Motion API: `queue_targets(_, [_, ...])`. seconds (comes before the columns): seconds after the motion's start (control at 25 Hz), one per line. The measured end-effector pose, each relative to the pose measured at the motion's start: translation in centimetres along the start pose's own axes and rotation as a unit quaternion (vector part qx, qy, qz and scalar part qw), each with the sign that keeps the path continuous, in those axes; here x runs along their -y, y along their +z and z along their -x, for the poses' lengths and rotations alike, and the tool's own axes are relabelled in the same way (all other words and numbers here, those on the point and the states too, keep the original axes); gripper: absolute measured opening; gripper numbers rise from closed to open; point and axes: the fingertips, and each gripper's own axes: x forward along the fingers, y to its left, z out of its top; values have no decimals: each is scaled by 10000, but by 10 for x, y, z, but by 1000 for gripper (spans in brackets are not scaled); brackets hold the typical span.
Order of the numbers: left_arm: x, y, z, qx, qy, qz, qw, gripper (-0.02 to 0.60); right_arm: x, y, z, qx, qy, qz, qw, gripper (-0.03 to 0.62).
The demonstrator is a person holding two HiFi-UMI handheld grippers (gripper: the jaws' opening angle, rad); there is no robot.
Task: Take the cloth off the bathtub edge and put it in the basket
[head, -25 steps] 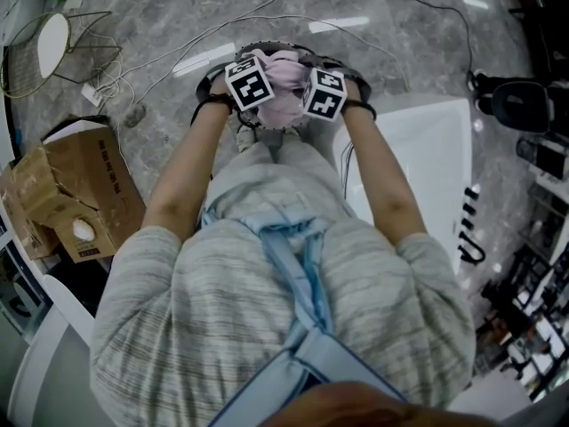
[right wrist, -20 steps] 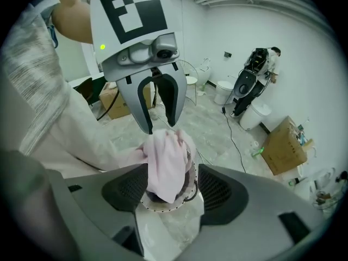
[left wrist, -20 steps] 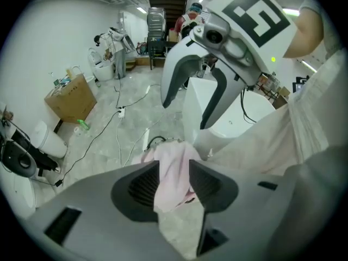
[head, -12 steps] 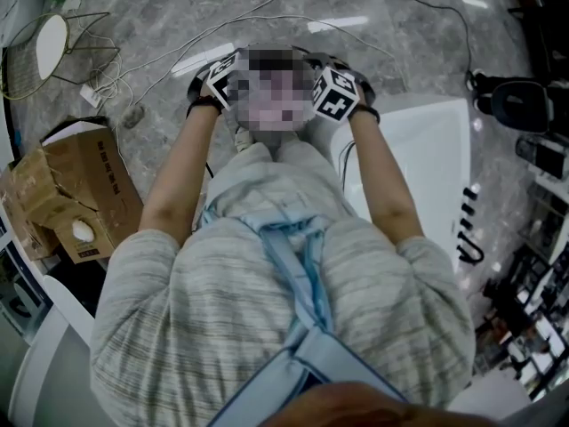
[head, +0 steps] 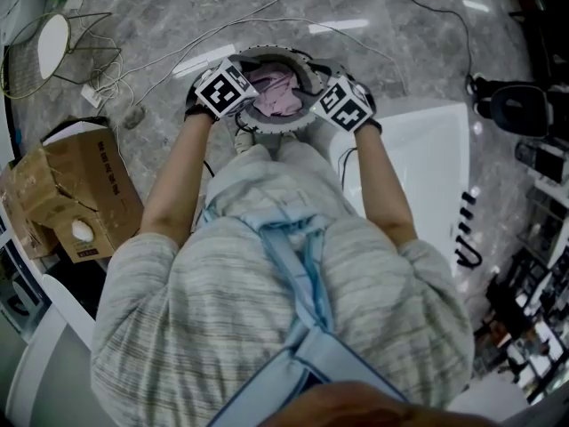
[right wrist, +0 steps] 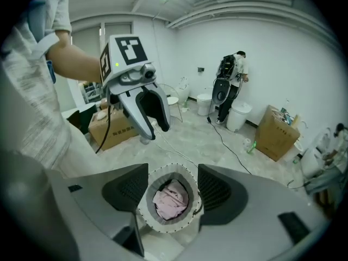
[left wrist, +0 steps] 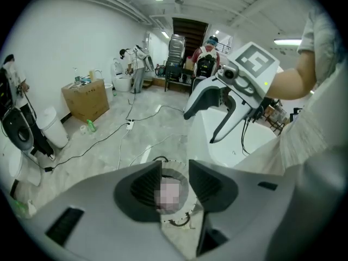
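Comparing with a second ago, your two tools were close together over the pink cloth point(head: 274, 94) at the basket point(head: 267, 127) — now they stand apart, one at each side of its rim, and a little higher. Your left gripper point(left wrist: 175, 179) is partly open and holds nothing; your right gripper point(right wrist: 173, 185) is open wider, also empty. The pink cloth lies bunched inside the basket, fully as far as I can see — so the placing looks done.

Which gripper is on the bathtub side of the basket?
The right gripper, right beside the white bathtub; the left gripper is on the floor side.
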Motion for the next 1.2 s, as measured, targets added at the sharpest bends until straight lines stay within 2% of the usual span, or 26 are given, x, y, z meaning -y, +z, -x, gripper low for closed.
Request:
queue_targets(0.12, [-4, 17, 12, 626, -48, 327, 9975, 153, 3, 15, 11, 495, 75, -478, 9976, 261])
queue_targets(0.2, [-4, 29, 23, 1097, -160, 592, 9921, 153, 7, 25, 20, 1002, 227, -924, 9904, 261])
queue_targets(0.28, [-3, 44, 36, 1592, -313, 826, 9833, 152, 10, 37, 34, 1741, 563, -1530, 9711, 261])
queue_targets(0.4, [-1, 67, 60, 2336, -534, 1014, 9656, 152, 13, 59, 63, 2775, 1059, -2325, 9261, 261])
queue_targets(0.44, [0, 74, 69, 2566, -597, 1068, 9587, 152, 13, 65, 71, 3001, 1134, -2423, 9156, 259])
queue_targets(0.52, [2, 86, 87, 2954, -665, 1164, 9459, 152, 11, 74, 86, 3317, 1221, -2376, 9048, 259])
queue_targets(0.6, [5, 94, 101, 3244, -691, 1188, 9359, 152, 5, 84, 98, 3530, 1299, -2166, 9009, 259])
queue_targets(0.68, [9, 100, 114, 3484, -707, 1150, 9276, 143, -1, 91, 104, 3596, 1338, -1957, 9025, 256])
queue_targets(0.72, [11, 103, 120, 3605, -706, 1123, 9233, 108, -4, 93, 106, 3589, 1337, -1847, 9051, 254])
queue_targets(0.88, [25, 110, 145, 4096, -723, 905, 9049, 5, -13, 105, 115, 3685, 1205, -1576, 9082, 77])
queue_targets(0.92, [31, 112, 149, 4192, -744, 831, 9010, 5, -14, 107, 118, 3735, 1144, -1557, 9073, 25])
queue_targets(0.96, [36, 113, 153, 4266, -765, 760, 8980, 5, -15, 108, 122, 3776, 1078, -1532, 9068, 5])
queue_targets(1.12, [52, 115, 162, 4455, -819, 642, 8892, 5, -20, 108, 131, 3823, 855, -1280, 9111, 5])
queue_targets(1.2, [55, 113, 165, 4489, -817, 647, 8875, 4, -22, 107, 132, 3773, 757, -1164, 9156, 5])
